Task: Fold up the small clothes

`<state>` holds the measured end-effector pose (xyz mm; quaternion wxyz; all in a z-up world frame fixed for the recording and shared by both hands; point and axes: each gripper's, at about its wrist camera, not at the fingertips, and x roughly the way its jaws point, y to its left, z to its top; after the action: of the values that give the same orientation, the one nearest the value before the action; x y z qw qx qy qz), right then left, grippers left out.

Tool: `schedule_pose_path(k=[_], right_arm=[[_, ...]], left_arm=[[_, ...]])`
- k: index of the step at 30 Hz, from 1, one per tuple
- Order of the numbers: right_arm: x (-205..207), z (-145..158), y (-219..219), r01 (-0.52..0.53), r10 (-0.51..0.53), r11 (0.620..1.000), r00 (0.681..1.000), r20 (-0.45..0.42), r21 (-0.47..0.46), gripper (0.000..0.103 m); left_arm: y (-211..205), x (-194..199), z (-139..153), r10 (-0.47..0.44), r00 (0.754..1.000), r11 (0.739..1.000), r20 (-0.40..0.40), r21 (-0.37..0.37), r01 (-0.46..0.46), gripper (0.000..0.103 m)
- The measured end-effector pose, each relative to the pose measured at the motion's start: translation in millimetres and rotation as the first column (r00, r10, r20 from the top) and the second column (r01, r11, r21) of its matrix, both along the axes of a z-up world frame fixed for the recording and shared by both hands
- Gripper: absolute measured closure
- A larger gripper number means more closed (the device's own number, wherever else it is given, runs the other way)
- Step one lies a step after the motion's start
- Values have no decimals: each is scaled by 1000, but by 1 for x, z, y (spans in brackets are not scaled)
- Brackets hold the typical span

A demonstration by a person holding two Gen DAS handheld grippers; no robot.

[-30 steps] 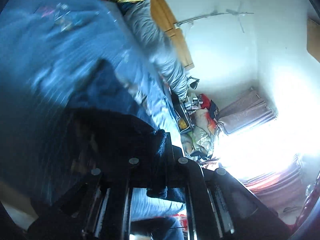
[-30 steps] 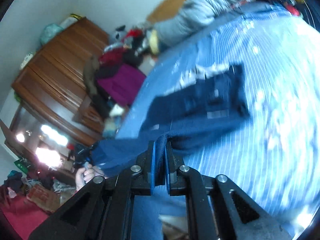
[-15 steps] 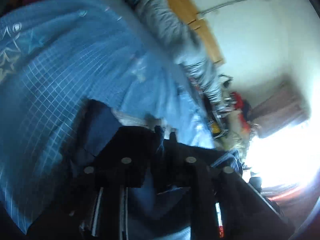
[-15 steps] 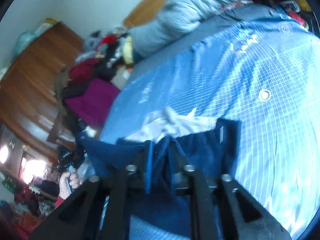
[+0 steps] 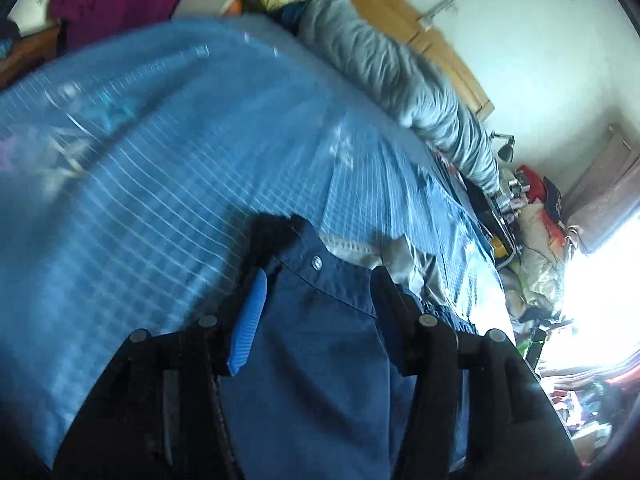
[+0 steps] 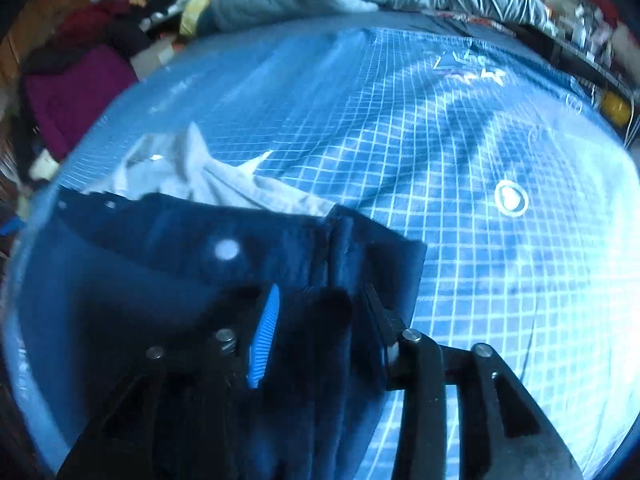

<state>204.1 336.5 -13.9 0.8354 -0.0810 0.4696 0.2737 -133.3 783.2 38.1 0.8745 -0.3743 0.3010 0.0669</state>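
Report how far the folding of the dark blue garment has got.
Done: the dark blue garment lies doubled over on the blue checked sheet, covering part of a white garment. In hand: the left gripper and right gripper have just been opening, cloth between their jaws, no longer pinched. Left: any further fold and smoothing; the white garment looks unfolded.

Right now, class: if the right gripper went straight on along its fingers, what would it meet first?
Probably the navy garment lying between the open fingers of the right gripper, which have just been opening. Under it lies the blue checked bedsheet; depth is hard to judge.
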Motion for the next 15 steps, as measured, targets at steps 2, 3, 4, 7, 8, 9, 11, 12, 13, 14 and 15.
schedule_pose_path(k=[2, 3, 4, 7, 8, 9, 11, 12, 13, 14, 15], right_arm=[[5, -6, 3, 12, -12, 1000, 1000, -3, 10, 49], [7, -7, 2, 19, -19, 1000, 1000, -5, 19, 48], [10, -8, 1, 28, -28, 999, 1000, -9, 32, 48], [19, -14, 3, 40, -35, 995, 998, -58, 90, 65], [21, -12, 3, 43, -38, 994, 998, -57, 98, 69], [20, -9, 3, 54, -51, 995, 998, -36, 86, 87], [17, -1, -3, 55, -53, 988, 998, -20, 144, 91], [16, 3, -9, 64, -63, 985, 998, -11, 162, 93], [16, 5, -15, 73, -74, 983, 997, -4, 168, 94], [16, 6, -19, 82, -84, 982, 996, 5, 169, 94], [15, 7, -24, 87, -90, 982, 996, 14, 169, 94]], left_arm=[[11, -9, 3, 47, 999, 999, 11, 27, -47, 39], [14, -15, 3, 59, 998, 998, 6, 36, -59, 38], [16, -10, 2, 65, 998, 997, -2, 36, -65, 38], [18, -2, -5, 79, 997, 997, -16, 28, -78, 38], [16, 5, -6, 76, 997, 997, -20, 28, -76, 38], [15, 8, -8, 72, 997, 997, -23, 26, -71, 38], [9, 15, -13, 57, 998, 998, -29, 21, -56, 38], [6, 18, -15, 47, 998, 999, -32, 21, -46, 38], [2, 23, -16, 34, 999, 999, -37, 21, -34, 38], [0, 24, -17, 27, 999, 999, -42, 23, -27, 38], [-2, 25, -17, 23, 999, 999, -47, 29, -22, 38]])
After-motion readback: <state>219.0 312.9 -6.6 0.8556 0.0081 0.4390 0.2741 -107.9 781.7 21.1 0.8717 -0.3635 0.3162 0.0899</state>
